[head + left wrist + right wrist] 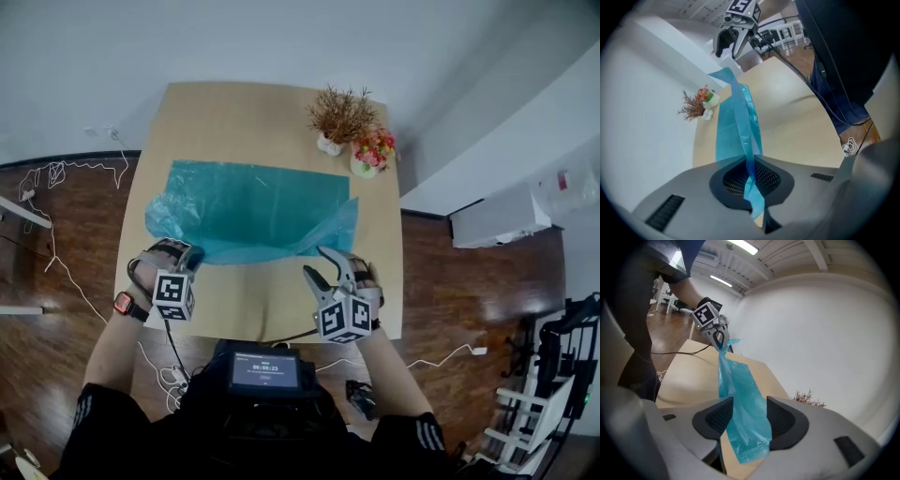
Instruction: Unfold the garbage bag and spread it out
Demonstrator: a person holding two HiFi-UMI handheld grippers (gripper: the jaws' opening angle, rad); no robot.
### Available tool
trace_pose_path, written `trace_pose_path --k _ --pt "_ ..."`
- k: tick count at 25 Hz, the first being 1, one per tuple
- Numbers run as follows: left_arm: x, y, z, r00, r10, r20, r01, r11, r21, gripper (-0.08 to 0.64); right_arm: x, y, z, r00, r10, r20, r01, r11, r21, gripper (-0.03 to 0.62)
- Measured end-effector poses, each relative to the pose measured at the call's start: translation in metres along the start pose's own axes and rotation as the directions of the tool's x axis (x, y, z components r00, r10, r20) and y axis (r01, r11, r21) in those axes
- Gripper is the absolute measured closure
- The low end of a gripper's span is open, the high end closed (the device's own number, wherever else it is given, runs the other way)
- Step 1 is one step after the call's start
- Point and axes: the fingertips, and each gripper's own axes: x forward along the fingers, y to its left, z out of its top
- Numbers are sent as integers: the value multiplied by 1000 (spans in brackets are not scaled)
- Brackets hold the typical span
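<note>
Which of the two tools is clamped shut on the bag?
The left tool: its jaws pinch the garbage bag; the right tool stands open around it.

Count:
- 1 garbage bag (253, 206), teal.
- 1 bench (234, 112).
- 2 tongs: 1 left tongs (185, 257), 1 right tongs (317, 262).
- 2 potted plants: 1 dried brown plant (337, 117), 1 flowering plant (373, 150).
- 1 wristwatch (124, 304).
- 1 screen (265, 370).
- 1 person, 2 forearms in the head view.
- Floor cables are too tangled to count.
</note>
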Motion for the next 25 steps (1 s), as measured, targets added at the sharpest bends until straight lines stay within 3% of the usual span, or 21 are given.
trace_pose_path --k 7,13,14,16,19,20,25 --pt "-24 -32 -9 993 34 -115 -23 995 94 557 -1 -1 27 998 56 -32 -61 980 -189 275" --pt "-40 -64 -4 987 42 -156 -27 995 95 557 16 33 16 966 190 -174 -237 919 -314 262" --pt "-43 -71 -4 986 40 -165 -26 996 90 557 17 41 11 960 205 -193 -259 910 -323 280" --pt "-46 -86 -4 983 37 -178 -26 997 68 557 13 56 5 957 203 -205 -263 907 -328 434" --pt "-48 -104 6 990 26 -141 -35 998 -58 557 1 72 -3 967 166 -193 -220 928 -302 555" --pt "-49 -109 13 994 28 -109 -41 992 -122 557 -3 78 -6 970 155 -188 -205 935 -289 566" --pt "-51 -141 29 999 15 -45 -31 922 -385 554 -21 110 -18 979 112 -170 -147 968 -205 572"
